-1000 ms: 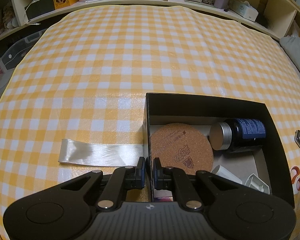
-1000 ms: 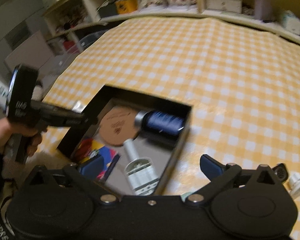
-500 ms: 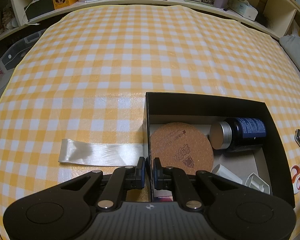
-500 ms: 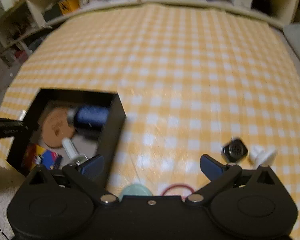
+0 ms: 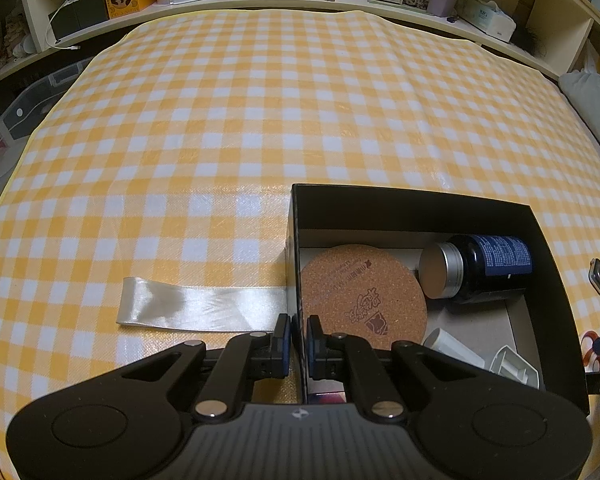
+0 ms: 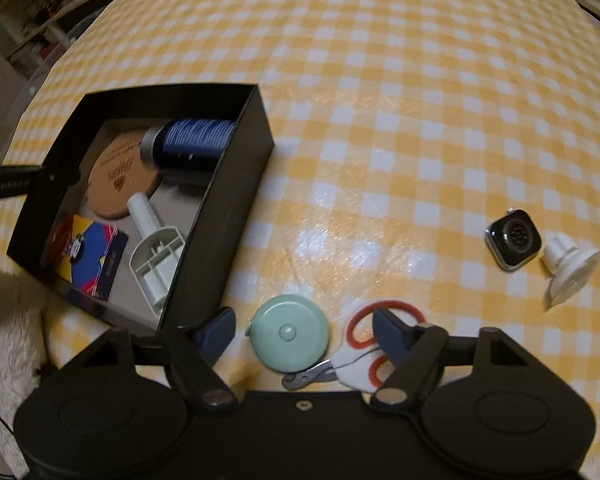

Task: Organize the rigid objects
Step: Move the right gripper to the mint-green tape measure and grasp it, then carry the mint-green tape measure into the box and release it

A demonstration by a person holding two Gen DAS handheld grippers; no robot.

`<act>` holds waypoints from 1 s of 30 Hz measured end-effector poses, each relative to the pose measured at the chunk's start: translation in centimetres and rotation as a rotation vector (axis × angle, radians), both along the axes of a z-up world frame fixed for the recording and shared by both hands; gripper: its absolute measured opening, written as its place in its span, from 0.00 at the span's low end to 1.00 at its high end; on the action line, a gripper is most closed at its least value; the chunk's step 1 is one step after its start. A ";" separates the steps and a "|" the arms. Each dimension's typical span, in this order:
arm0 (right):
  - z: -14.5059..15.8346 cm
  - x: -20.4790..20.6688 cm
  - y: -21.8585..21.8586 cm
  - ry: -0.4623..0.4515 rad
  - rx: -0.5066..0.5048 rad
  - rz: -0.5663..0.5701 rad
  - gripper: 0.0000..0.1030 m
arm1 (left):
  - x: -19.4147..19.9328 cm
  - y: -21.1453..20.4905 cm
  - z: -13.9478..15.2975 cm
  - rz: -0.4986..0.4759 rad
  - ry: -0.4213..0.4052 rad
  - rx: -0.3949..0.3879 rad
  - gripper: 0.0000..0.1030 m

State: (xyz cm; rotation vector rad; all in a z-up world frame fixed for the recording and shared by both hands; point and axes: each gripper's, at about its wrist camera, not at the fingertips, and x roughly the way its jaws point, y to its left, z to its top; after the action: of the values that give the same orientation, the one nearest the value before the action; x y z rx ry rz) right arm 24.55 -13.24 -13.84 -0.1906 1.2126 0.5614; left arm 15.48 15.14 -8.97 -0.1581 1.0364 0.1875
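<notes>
Checked tablecloth (image 6: 380,80), box (image 6: 236,184) at ten o'clock: left gripper (image 5: 299,336) clamped on its wall; right gripper (image 6: 304,330), jaws apart, had swung from the box to straddle the tape measure (image 6: 288,338), likely next in.

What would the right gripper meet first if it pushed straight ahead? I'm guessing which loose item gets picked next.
Most likely the mint tape measure, lying between the open right gripper's fingers. The red-handled scissors sit beside it under the right-hand finger. Height above the table is unclear.

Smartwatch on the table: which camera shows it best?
Right wrist view: the smartwatch lies fully visible, sensor side up, beside a white suction cup. The left wrist view catches only a small sliver at its right edge.
</notes>
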 end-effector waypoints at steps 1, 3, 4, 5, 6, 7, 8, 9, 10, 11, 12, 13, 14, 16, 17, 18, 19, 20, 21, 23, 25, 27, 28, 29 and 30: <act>-0.1 -0.1 0.1 0.002 -0.002 0.004 0.65 | 0.0 0.0 0.0 0.000 0.000 0.000 0.08; -0.3 0.0 0.2 0.011 -0.002 0.011 0.60 | 0.0 0.0 0.0 0.000 0.000 0.000 0.08; -0.3 0.0 0.2 0.015 -0.001 0.014 0.59 | 0.0 0.0 0.0 0.000 0.000 0.000 0.08; -0.5 0.0 0.2 0.021 0.001 0.018 0.58 | 0.0 0.0 0.0 0.000 0.000 0.000 0.08; -0.5 0.0 0.3 0.025 0.002 0.021 0.58 | 0.0 0.0 0.0 0.000 0.000 0.000 0.08; -0.6 0.1 0.3 0.029 0.002 0.027 0.58 | 0.0 0.0 0.0 0.000 0.000 0.000 0.08; -0.7 0.1 0.4 0.033 0.004 0.035 0.58 | 0.0 0.0 0.0 0.000 0.000 0.000 0.08; -0.8 0.0 0.5 0.040 0.006 0.047 0.58 | 0.0 0.0 0.0 0.000 0.000 0.000 0.08; -1.0 0.0 0.7 0.046 0.005 0.061 0.58 | 0.0 0.0 0.0 0.000 0.000 0.000 0.08; -1.1 -0.1 0.9 0.049 -0.001 0.079 0.58 | 0.0 0.0 0.0 0.000 0.000 0.000 0.08; -1.3 -0.2 1.1 0.045 -0.012 0.096 0.58 | 0.0 0.0 0.0 0.000 0.000 0.000 0.08; -1.4 -0.3 1.4 0.037 -0.027 0.112 0.58 | 0.0 0.0 0.0 0.000 0.000 0.000 0.08; -1.6 -0.4 1.6 0.031 -0.039 0.127 0.57 | 0.0 0.0 0.0 0.000 0.000 0.000 0.08; -1.9 -0.4 1.9 0.028 -0.053 0.137 0.55 | 0.0 0.0 0.0 0.000 0.001 0.001 0.08; -2.0 -0.4 2.0 0.027 -0.061 0.141 0.53 | 0.0 0.0 0.0 0.000 0.001 0.001 0.08; -2.2 -0.4 2.1 0.024 -0.068 0.145 0.53 | 0.0 -0.1 0.0 0.000 0.001 0.001 0.08; -2.2 -0.4 2.1 0.022 -0.070 0.150 0.53 | 0.1 0.0 0.0 0.000 0.001 0.000 0.08; -2.2 -0.4 2.1 0.018 -0.071 0.152 0.52 | 0.1 0.0 0.0 0.000 0.001 0.000 0.08; -2.1 -0.5 2.1 0.013 -0.072 0.152 0.51 | 0.1 0.0 0.1 0.000 0.001 -0.001 0.08; -1.7 -0.4 1.9 -0.005 -0.066 0.144 0.51 | 0.1 -0.1 0.1 0.000 0.001 0.001 0.08; -0.9 -0.1 1.4 -0.028 -0.052 0.115 0.51 | 0.1 0.0 0.1 0.000 0.001 0.001 0.08; 0.3 0.4 0.7 -0.065 -0.028 0.069 0.51 | 0.1 0.0 0.1 0.000 0.001 0.001 0.08; 0.9 0.6 0.3 -0.083 -0.013 0.047 0.51 | 0.1 0.0 0.1 0.000 0.001 0.001 0.08; 1.6 0.8 0.0 -0.104 0.003 0.025 0.51 | 0.1 -0.1 0.1 0.000 0.001 0.002 0.08; 2.3 1.0 -0.2 -0.125 0.021 0.011 0.51 | 0.1 0.0 0.1 0.000 0.001 0.002 0.08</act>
State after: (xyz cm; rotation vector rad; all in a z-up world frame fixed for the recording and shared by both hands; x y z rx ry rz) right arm 25.52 -13.44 -11.54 -0.2117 1.0845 0.5629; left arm 15.57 15.11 -8.91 -0.1558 1.0374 0.1884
